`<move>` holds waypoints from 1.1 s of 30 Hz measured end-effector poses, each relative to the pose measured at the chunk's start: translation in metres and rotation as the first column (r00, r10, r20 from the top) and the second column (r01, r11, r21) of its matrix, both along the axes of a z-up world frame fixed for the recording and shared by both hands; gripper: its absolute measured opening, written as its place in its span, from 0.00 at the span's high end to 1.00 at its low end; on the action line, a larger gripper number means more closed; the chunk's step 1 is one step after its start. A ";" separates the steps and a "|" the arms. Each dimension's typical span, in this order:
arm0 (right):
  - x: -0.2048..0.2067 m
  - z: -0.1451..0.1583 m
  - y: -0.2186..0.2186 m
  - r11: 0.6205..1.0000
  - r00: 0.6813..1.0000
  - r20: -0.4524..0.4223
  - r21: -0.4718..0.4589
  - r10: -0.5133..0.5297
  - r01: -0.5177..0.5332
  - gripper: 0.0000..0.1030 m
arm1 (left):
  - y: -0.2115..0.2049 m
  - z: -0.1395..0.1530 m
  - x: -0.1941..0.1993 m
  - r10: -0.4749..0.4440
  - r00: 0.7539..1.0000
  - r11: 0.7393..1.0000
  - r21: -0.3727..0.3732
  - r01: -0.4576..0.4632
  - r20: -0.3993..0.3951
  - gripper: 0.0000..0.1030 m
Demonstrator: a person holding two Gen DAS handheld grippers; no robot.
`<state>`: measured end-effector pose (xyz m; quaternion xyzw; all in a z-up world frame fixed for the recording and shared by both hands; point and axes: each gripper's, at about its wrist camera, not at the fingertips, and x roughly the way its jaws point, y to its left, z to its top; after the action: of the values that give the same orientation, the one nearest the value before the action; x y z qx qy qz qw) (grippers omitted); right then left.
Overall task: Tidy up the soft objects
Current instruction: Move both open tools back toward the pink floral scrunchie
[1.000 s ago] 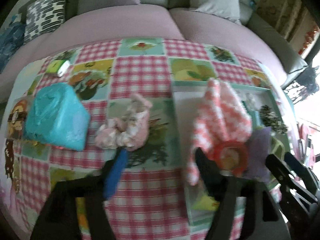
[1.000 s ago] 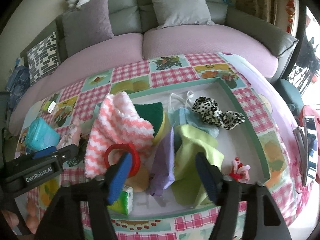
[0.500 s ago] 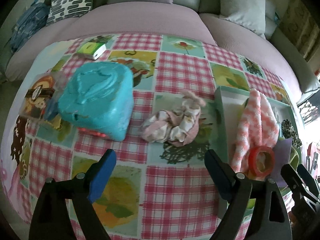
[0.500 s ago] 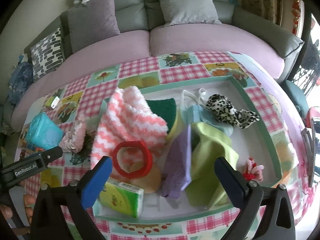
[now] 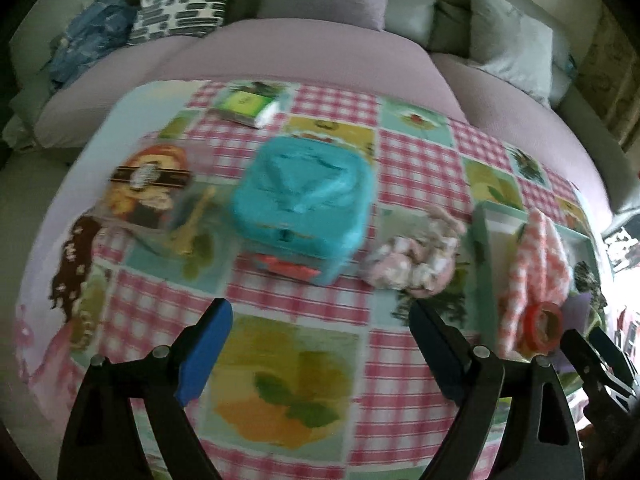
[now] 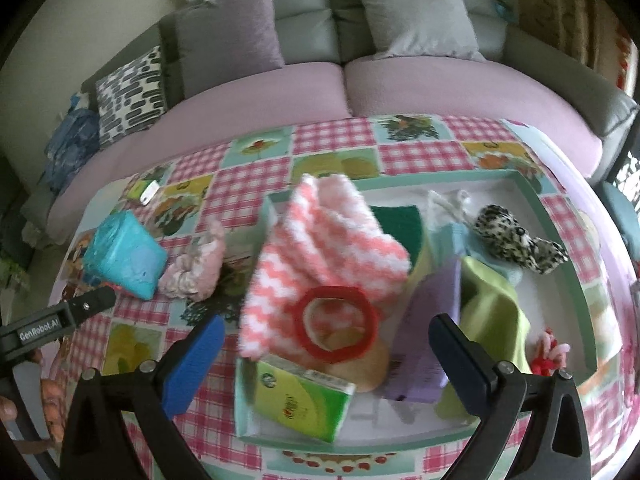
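We find the left gripper [image 5: 320,344] hanging over the pink-checked patchwork tablecloth [image 5: 400,392], its blue-padded jaws spread wide with nothing between them. Ahead of it sits a turquoise soft-sided box with a red clasp [image 5: 304,204], and just to the right of that lies a crumpled pink-and-white fabric bundle [image 5: 416,256], which rests on the cloth beside the tray, not in it. A small green-and-white tissue packet [image 5: 248,106] lies near the far edge of the table. The left view is blurred, so we record no finer detail.

We find the right gripper [image 6: 324,344] over the near part of a shallow white tray with a mint-green rim [image 6: 568,280], its jaws released and holding nothing. In the tray we note a fluffy pink-and-white zigzag towel [image 6: 320,252] draped over the left rim, a red plastic ring [image 6: 336,324] lying on the towel's lower end, a green tissue pack [image 6: 300,400] at the near left corner, a lilac cloth [image 6: 428,320] and a lime-green cloth [image 6: 492,308] side by side, a dark green sponge [image 6: 400,220] behind the towel, a leopard-print fabric piece [image 6: 516,240] towards the far right, and a small red-and-pink item [image 6: 548,356] at the near right, too small to identify.

A lilac sofa [image 6: 280,88] with cushions stands behind the table.
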<state>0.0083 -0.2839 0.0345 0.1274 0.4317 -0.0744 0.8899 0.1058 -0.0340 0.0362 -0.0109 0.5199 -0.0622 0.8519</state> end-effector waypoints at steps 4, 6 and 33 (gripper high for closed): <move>0.005 -0.003 0.012 0.999 0.999 -0.015 0.011 0.033 -0.033 0.00 | 0.024 0.003 0.003 0.054 0.999 0.998 -0.016 -0.054 0.001 0.13; 0.008 -0.003 0.020 0.999 0.999 -0.017 0.006 0.050 -0.050 0.00 | 0.034 0.003 0.004 0.078 0.997 0.997 -0.005 -0.078 0.000 0.12; 0.051 -0.011 0.092 0.980 0.978 -0.056 -0.019 0.199 -0.200 0.00 | 0.077 -0.004 0.017 0.162 0.987 0.987 0.024 -0.161 -0.021 0.12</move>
<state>0.0594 -0.1915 0.0240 0.0707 0.4651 0.0065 0.8824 0.1233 0.0426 0.0325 -0.0441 0.5279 0.0129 0.8481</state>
